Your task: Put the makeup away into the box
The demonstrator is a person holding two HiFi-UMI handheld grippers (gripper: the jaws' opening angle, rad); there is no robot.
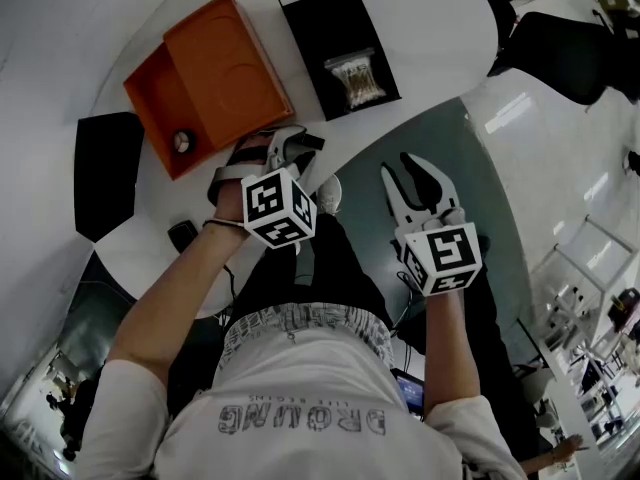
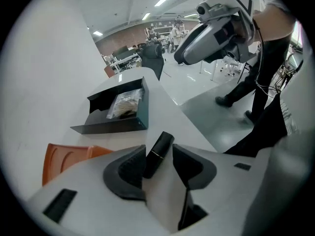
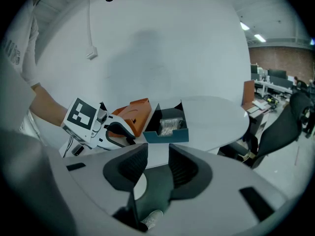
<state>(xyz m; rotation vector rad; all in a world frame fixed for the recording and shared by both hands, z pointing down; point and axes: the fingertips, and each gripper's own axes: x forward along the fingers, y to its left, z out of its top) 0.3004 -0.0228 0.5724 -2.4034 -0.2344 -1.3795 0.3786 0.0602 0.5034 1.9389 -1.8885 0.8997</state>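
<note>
**Black tube between the left jaws, pointing upper right**

In the left gripper view the left gripper [image 2: 160,162] has its jaws apart around a black tube [image 2: 161,144] at lower centre. The tube's long axis slants from lower left to upper right; it rests against the left-hand pad, clear of the other. The orange box [image 1: 210,83] sits open on the white bench [image 1: 430,28] at upper left, beside a dark box [image 1: 340,48]. The right gripper [image 3: 158,154] has its jaws apart and empty
</note>
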